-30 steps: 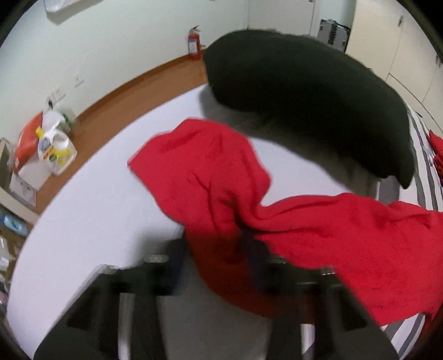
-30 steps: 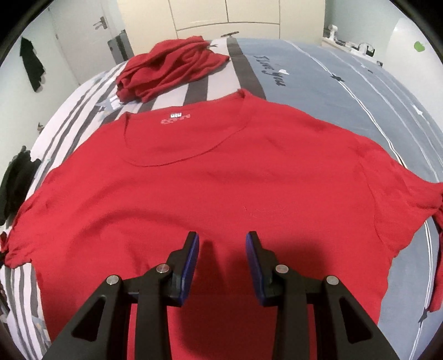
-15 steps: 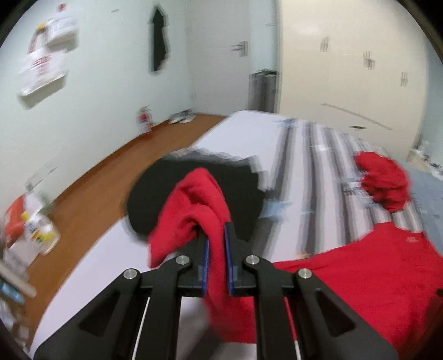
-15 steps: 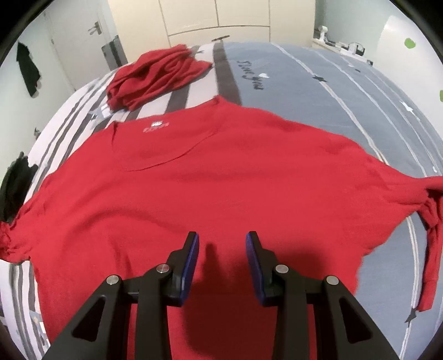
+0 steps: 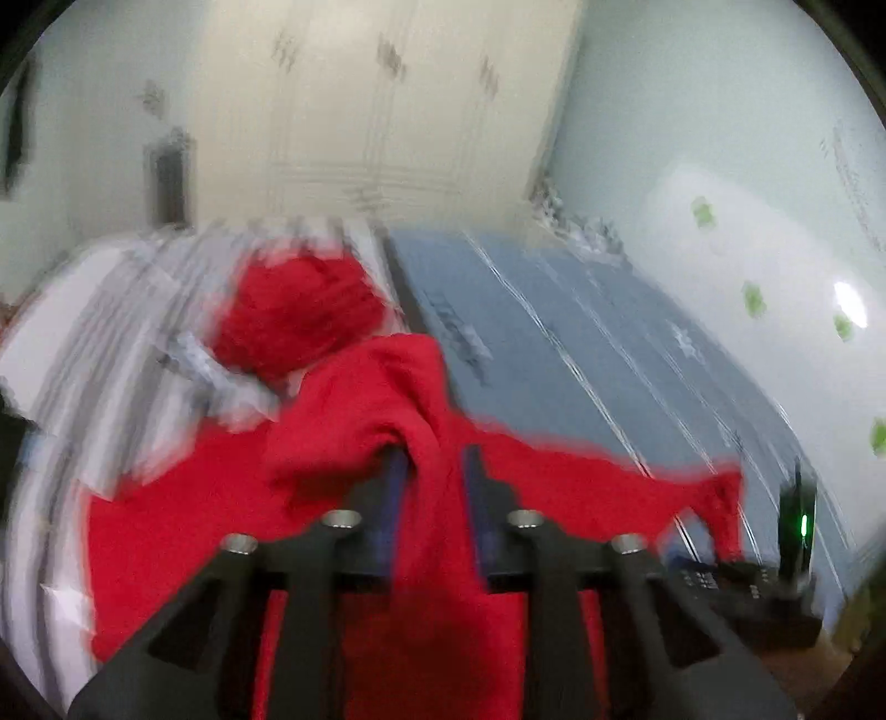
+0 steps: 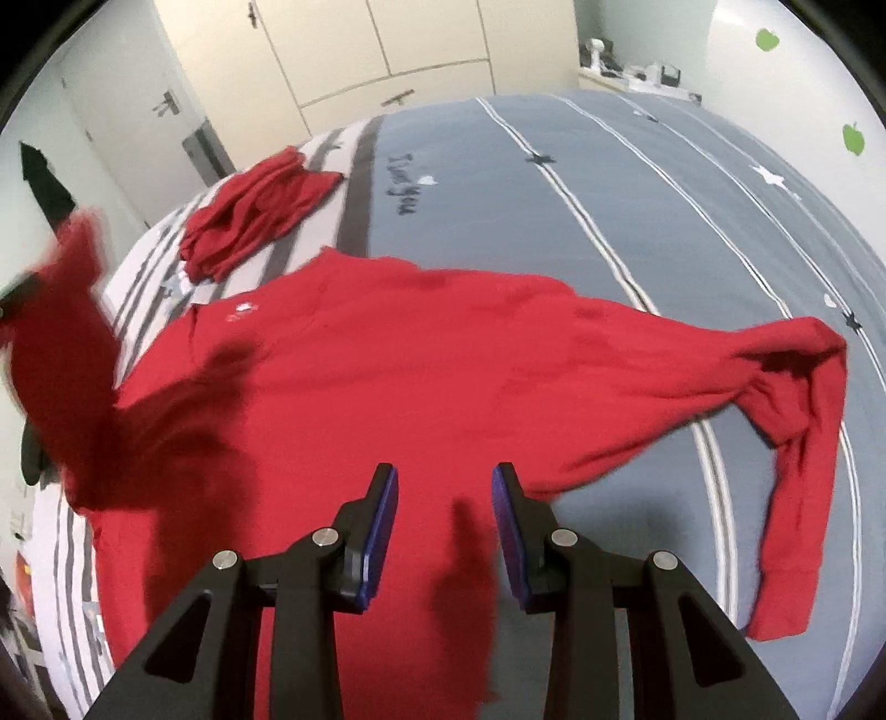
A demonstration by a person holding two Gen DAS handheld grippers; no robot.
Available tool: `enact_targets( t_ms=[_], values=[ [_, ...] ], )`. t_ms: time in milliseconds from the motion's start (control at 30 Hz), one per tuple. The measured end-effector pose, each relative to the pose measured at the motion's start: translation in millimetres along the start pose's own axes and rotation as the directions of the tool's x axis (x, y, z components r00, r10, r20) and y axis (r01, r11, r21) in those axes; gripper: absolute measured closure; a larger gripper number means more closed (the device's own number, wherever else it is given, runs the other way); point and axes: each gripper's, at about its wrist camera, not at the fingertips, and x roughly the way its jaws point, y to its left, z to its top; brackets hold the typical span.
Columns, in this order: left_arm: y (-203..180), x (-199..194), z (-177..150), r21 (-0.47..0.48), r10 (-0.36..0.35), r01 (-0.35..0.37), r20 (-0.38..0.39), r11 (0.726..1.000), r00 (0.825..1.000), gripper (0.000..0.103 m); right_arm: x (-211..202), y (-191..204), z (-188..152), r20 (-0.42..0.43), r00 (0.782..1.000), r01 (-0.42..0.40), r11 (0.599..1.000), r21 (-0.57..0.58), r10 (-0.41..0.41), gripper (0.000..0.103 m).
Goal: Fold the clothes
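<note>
A red long-sleeved shirt (image 6: 421,354) lies spread on the bed. My left gripper (image 5: 434,471) is shut on its left sleeve (image 5: 382,410) and holds it lifted above the shirt's body; the view is blurred. The lifted sleeve shows at the left edge of the right wrist view (image 6: 66,332). My right gripper (image 6: 443,498) is open and empty, just above the shirt's lower body. The right sleeve (image 6: 803,443) lies bent on the blue bedding.
A pile of folded red clothes (image 6: 255,210) lies at the far side of the bed (image 6: 637,183). Wardrobe doors (image 6: 376,50) stand behind. A dark garment (image 6: 33,454) lies at the bed's left edge.
My left gripper closed on the left sleeve, lifted it and swung it right, over the shirt's body. The right gripper stayed open and drew back slightly.
</note>
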Motion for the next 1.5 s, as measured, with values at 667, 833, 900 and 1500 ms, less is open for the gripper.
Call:
enact_targets(
  t_ms=[667,833,900,1500],
  values=[
    [210,-45,-110,-0.169,0.377,-0.406,-0.178,0.898,0.909,0.041,58,60,31,-0.024,0.997,-0.068,0.993,-0.092,0.066,0.050],
    [216,-23,-117,-0.135,0.391,-0.425,-0.220,0.895,0.894,0.041,84,113,43,-0.027,0.999,-0.024,0.980,-0.198,0.019,0.049],
    [219,-22,-121,-0.152,0.374,-0.412,-0.228,0.898,0.899,0.041,95,121,46,-0.032,0.999,0.009,0.976,-0.216,-0.017,0.049],
    [257,-22,-116,-0.212,0.466,-0.503,-0.201,0.838,0.862,0.053,115,99,44,-0.018,0.993,0.110,0.978,-0.180,-0.115,0.096]
  ],
)
